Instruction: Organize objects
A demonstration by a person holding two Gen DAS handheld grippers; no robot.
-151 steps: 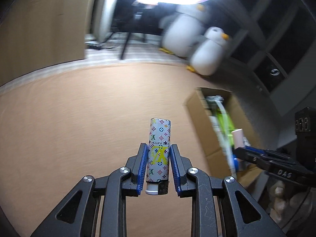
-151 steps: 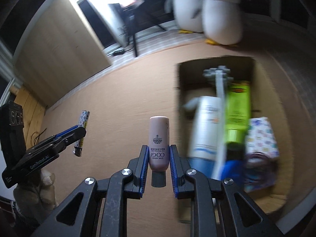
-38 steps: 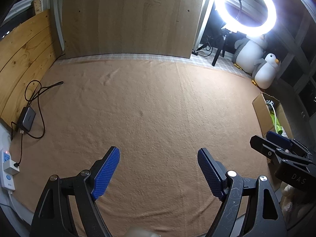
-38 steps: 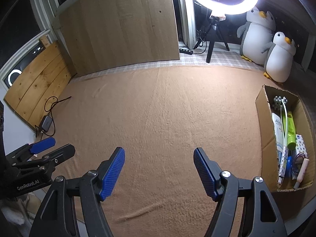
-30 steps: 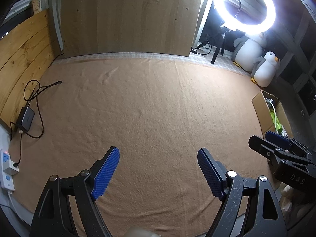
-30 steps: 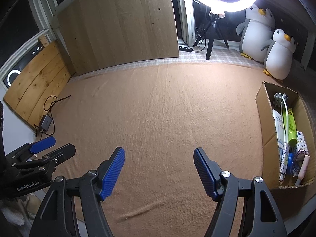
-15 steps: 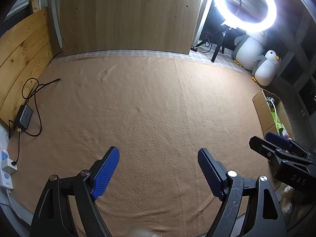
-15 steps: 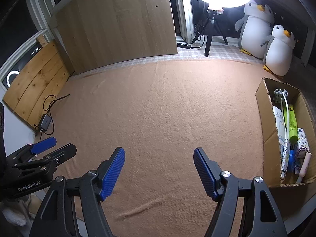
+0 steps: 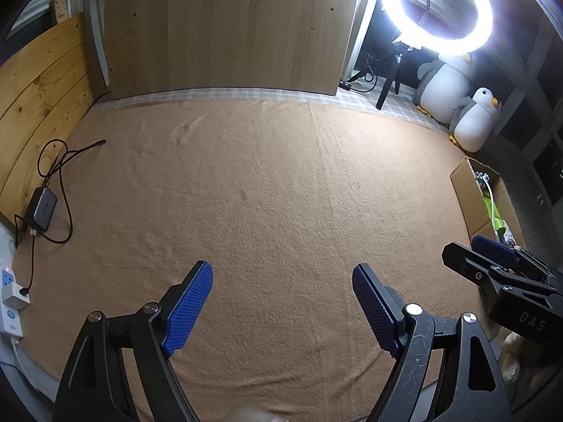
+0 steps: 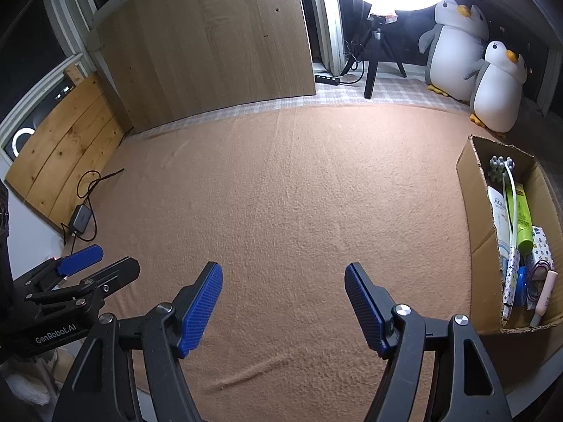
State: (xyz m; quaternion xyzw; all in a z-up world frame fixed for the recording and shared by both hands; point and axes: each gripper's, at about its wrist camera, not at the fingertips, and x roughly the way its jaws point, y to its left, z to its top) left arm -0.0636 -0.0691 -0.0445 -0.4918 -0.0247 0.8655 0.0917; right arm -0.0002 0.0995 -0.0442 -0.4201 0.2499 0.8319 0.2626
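Note:
A cardboard box [image 10: 473, 225] stands on the orange carpet at the right, filled with several items: a white tube, a green tube, a patterned lighter [image 10: 511, 277] and a pink tube [image 10: 543, 297]. The same cardboard box [image 9: 468, 193] shows at the right edge of the left wrist view. My left gripper [image 9: 282, 283] hangs open over bare carpet with nothing between its blue pads. My right gripper [image 10: 283, 283] is likewise open and empty, left of the box. Each gripper appears at the edge of the other's view.
Two plush penguins [image 10: 492, 81] and a ring light on a tripod [image 10: 378, 35] stand at the back right. A wooden panel [image 9: 225, 28] leans behind the carpet. A power adapter with cables [image 9: 42, 207] and a power strip [image 9: 10, 302] lie at the left.
Five seconds ago the left gripper held the patterned lighter and the right the pink tube; both now lie in the box. Over the last second nothing has visibly moved.

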